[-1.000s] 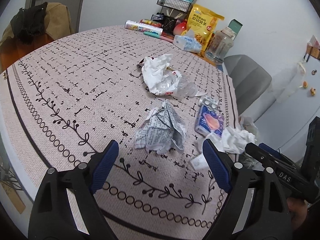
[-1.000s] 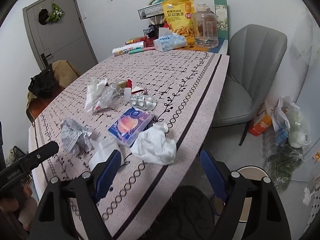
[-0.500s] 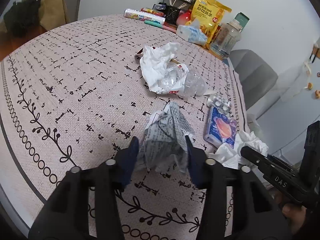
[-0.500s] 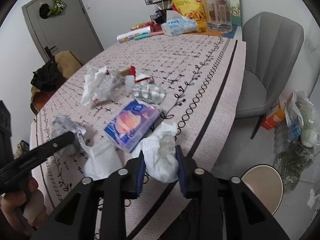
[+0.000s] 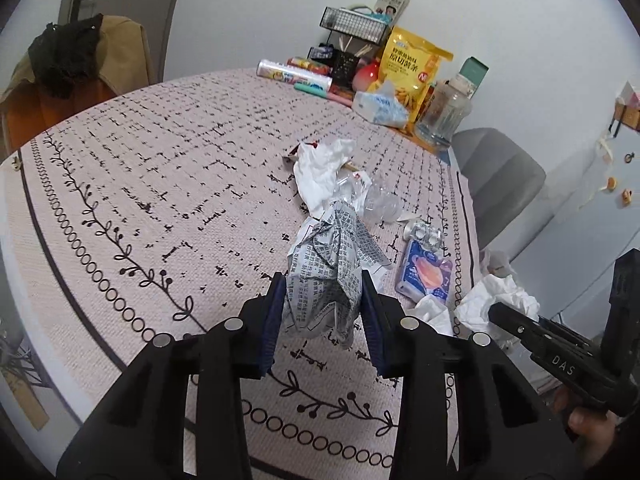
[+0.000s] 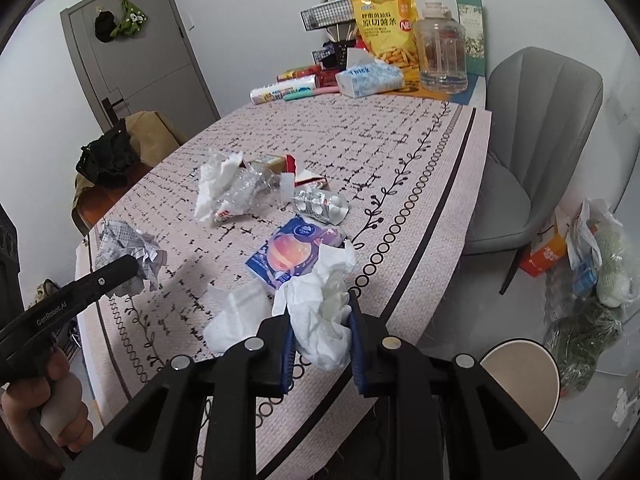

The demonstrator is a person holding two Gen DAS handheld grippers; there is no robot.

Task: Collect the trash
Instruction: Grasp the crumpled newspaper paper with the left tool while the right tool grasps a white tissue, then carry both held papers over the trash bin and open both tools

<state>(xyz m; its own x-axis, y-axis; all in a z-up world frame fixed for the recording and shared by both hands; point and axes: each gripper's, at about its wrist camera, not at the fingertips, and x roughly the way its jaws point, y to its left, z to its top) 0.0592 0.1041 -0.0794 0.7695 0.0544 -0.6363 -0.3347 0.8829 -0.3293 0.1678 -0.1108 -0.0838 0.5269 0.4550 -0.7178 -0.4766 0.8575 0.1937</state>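
Observation:
A crumpled ball of printed paper [image 5: 332, 264] sits between the blue pads of my left gripper [image 5: 323, 284]. Its jaws are closing on it and press it from both sides, just above the patterned tablecloth [image 5: 160, 160]. My right gripper [image 6: 320, 312] is shut on a crumpled white tissue [image 6: 324, 292] near the table's right edge. In the right wrist view the left gripper [image 6: 120, 268] and its paper ball [image 6: 120, 240] show at the left. On the table lie a flat tissue [image 6: 236, 316], a blue packet [image 6: 292, 252], a blister pack [image 6: 320, 206] and a tissue with clear plastic [image 6: 228, 188].
A yellow snack bag [image 6: 384, 24], a clear jar [image 6: 442, 56], a tissue pack [image 6: 368, 78] and a wire basket crowd the table's far end. A grey chair [image 6: 536, 140] stands to the right, with plastic bags [image 6: 592, 264] and a round beige top [image 6: 520, 380] on the floor.
Both grippers went forward from open and closed, the left on the printed paper ball, the right on the white tissue. Both pieces now sit a little higher than before.

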